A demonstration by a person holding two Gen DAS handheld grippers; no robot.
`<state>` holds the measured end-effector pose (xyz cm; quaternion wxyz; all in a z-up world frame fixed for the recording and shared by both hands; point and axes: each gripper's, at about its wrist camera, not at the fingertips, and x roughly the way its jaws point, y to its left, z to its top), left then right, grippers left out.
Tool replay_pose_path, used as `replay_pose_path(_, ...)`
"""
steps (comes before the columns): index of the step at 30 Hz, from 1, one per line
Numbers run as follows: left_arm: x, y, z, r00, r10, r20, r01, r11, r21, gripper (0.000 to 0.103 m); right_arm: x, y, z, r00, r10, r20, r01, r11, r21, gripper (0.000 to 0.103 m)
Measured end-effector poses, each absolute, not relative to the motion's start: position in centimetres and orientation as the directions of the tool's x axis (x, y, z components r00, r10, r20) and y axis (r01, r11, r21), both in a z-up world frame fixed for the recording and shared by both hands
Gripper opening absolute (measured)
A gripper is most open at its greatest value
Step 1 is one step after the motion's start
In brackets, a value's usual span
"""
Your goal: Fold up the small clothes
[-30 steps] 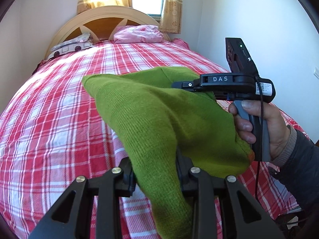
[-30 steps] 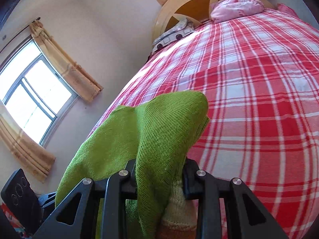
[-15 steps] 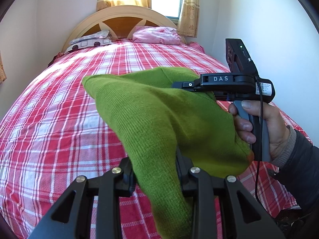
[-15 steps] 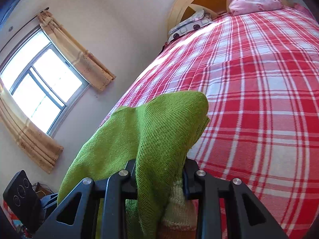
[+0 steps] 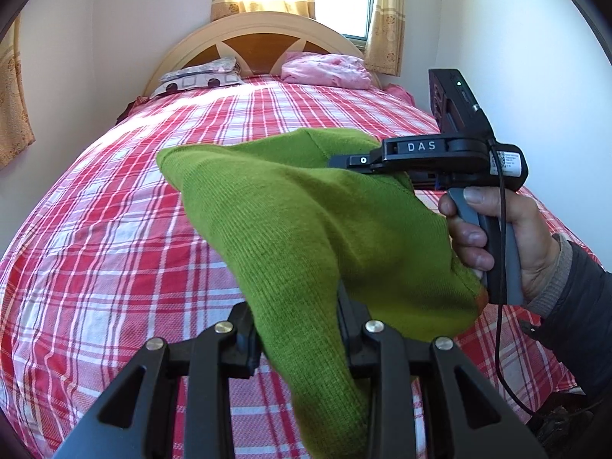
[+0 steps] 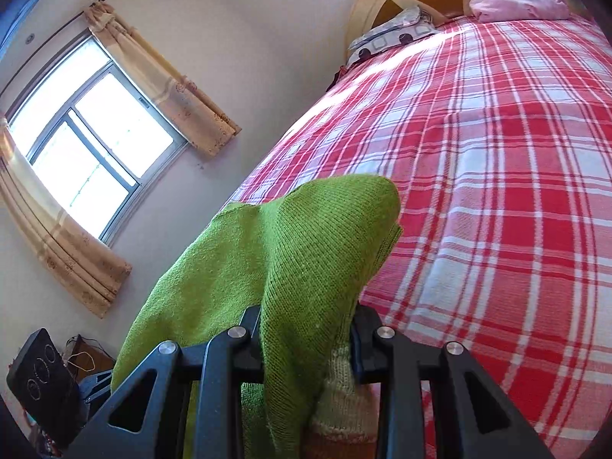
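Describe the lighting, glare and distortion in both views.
Left wrist view: the window behind the headboard is blown out white, and fisheye bends the plaid bed into a dome. Right wrist view: the side window overexposes; the green knit garment stays sharp.

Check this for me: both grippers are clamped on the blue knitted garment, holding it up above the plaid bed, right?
Not blue: the knitted garment is green, as the left wrist view shows. Otherwise yes, the left gripper and right gripper clamp it above the plaid bed.
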<state>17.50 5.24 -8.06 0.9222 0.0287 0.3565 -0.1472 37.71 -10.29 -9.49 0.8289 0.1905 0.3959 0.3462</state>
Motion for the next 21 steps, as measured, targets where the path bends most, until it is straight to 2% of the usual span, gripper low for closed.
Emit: replay_pose_path(21,15.3,10.3,-8.6,0.723,-0.159,-0.672,0.193,0.981,-0.025,0.032,38.5,-0.9,-9.8,0.327,0.765,-0.554,-0.509,0.637,0.579,0.031)
